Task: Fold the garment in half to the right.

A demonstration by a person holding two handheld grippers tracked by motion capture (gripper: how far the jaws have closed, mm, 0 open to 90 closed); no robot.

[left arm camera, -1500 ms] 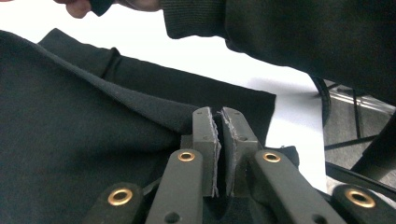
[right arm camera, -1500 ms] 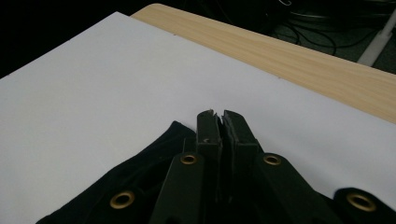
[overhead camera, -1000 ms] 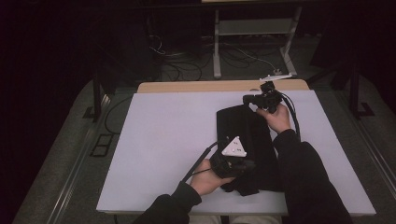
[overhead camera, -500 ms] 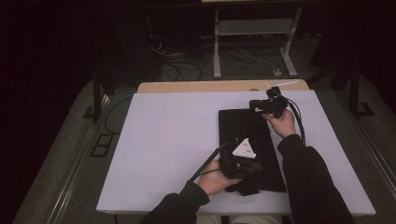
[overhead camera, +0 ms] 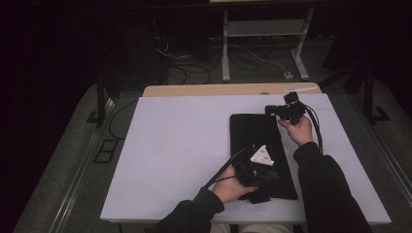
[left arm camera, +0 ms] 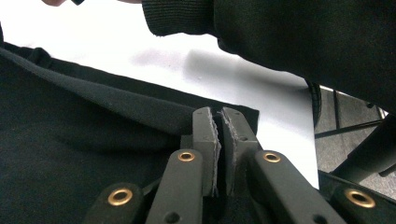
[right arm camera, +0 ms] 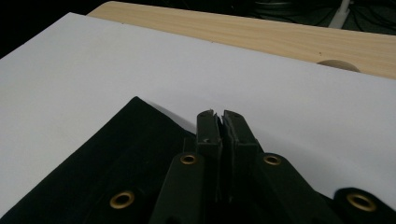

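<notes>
A white sheet (overhead camera: 184, 145) covers most of the table (overhead camera: 204, 90), whose bare wooden strip shows along the far edge, with a round hole (right arm camera: 337, 65) in it. Behind the table, on the dark floor (overhead camera: 68, 160), lie tangled cables (overhead camera: 194, 63) and a white power strip (overhead camera: 288, 75), beside a pale metal stand (overhead camera: 265, 29).
</notes>
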